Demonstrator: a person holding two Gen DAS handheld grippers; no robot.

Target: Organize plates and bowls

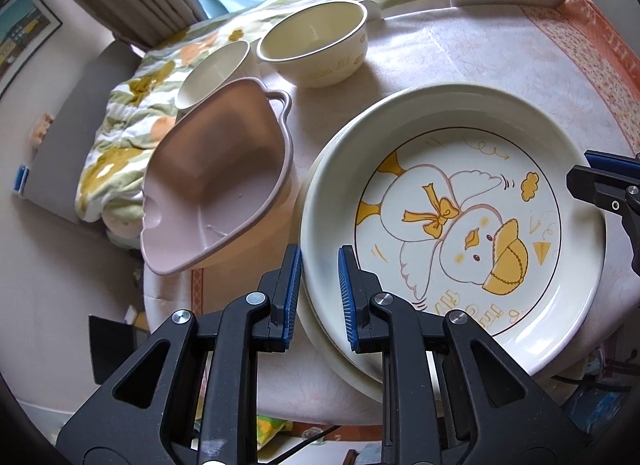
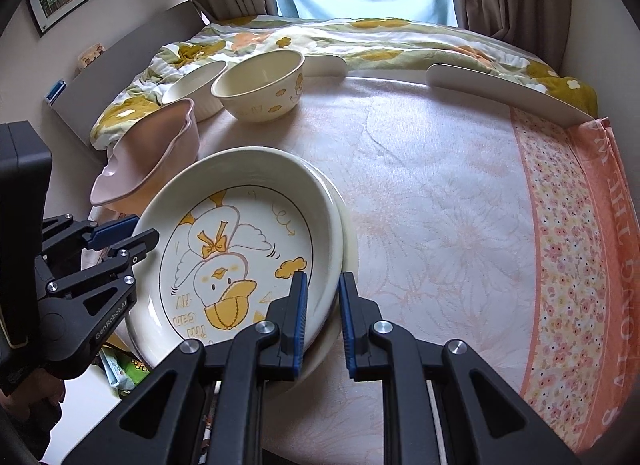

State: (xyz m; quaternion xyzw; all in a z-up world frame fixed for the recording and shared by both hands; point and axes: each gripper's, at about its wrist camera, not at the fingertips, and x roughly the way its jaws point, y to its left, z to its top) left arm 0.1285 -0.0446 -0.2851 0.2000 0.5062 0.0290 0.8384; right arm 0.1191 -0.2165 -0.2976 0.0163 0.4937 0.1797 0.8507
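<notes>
A cream duck plate (image 1: 460,225) (image 2: 240,249) lies on top of a plain cream plate (image 1: 332,349) (image 2: 350,241) at the near left of the table. My left gripper (image 1: 320,289) is shut on the duck plate's rim, one blue pad outside and one inside. It also shows in the right wrist view, the left gripper (image 2: 138,231) at the plate's left rim. My right gripper (image 2: 324,317) is shut on the opposite rim the same way; in the left wrist view the right gripper (image 1: 580,171) shows at the far right.
A pink leaf-shaped bowl (image 1: 216,181) (image 2: 148,157) stands just left of the plates. Behind it are a white bowl (image 1: 212,69) (image 2: 196,85) and a cream printed bowl (image 1: 316,45) (image 2: 260,85). The pink tablecloth (image 2: 440,225) stretches right; a quilted bed (image 2: 360,41) lies beyond.
</notes>
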